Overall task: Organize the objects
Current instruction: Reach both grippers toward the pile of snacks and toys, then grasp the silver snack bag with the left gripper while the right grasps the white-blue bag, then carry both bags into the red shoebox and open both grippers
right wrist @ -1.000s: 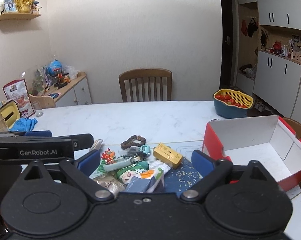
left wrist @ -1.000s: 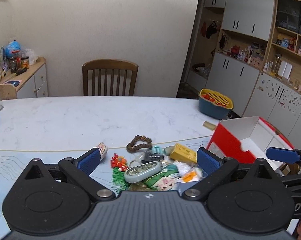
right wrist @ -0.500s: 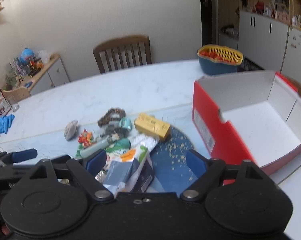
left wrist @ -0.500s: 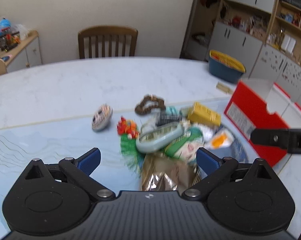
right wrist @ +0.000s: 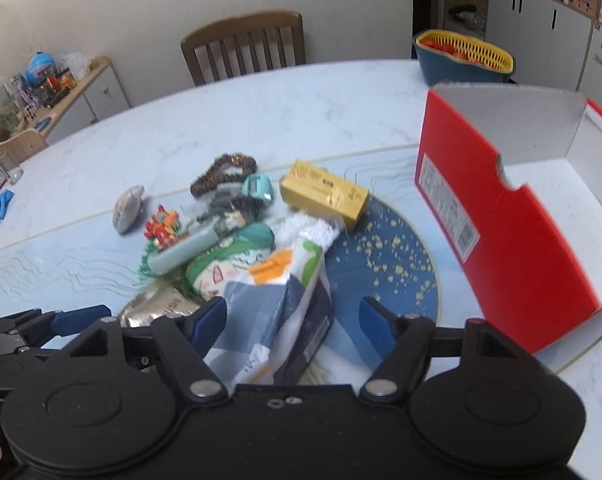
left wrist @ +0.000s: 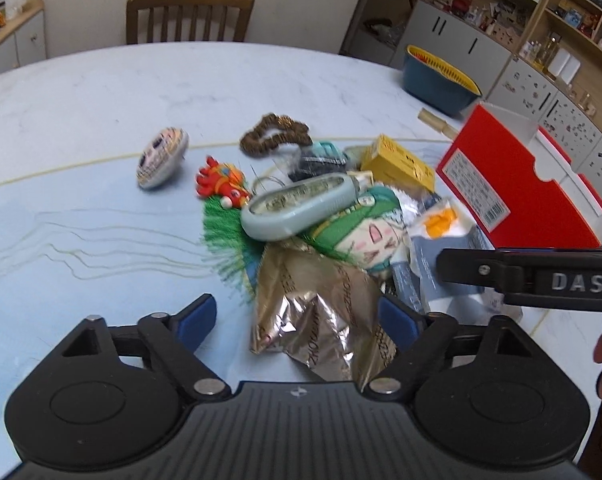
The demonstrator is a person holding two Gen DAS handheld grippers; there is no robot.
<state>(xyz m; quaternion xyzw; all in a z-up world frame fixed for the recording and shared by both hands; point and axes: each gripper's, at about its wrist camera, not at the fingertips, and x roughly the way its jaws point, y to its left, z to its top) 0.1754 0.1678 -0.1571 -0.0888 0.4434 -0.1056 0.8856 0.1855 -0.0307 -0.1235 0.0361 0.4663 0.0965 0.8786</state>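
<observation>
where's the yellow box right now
The yellow box lies on the table at the far right edge of the clutter pile, between the teal item and the open red box, in both wrist views.

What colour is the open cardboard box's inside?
White inside, red outside: the open cardboard box, best in the right wrist view.

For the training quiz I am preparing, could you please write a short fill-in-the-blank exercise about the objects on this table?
1. The open cardboard box beside the pile is ____ on the outside.
2. The small rectangular carton near the brown beaded bracelet is ____ in colour.
3. Behind the far edge of the table stands a wooden ____.
4. The blue tub at the far corner holds a ____ basket.

Missing words: red; yellow; chair; yellow
</observation>
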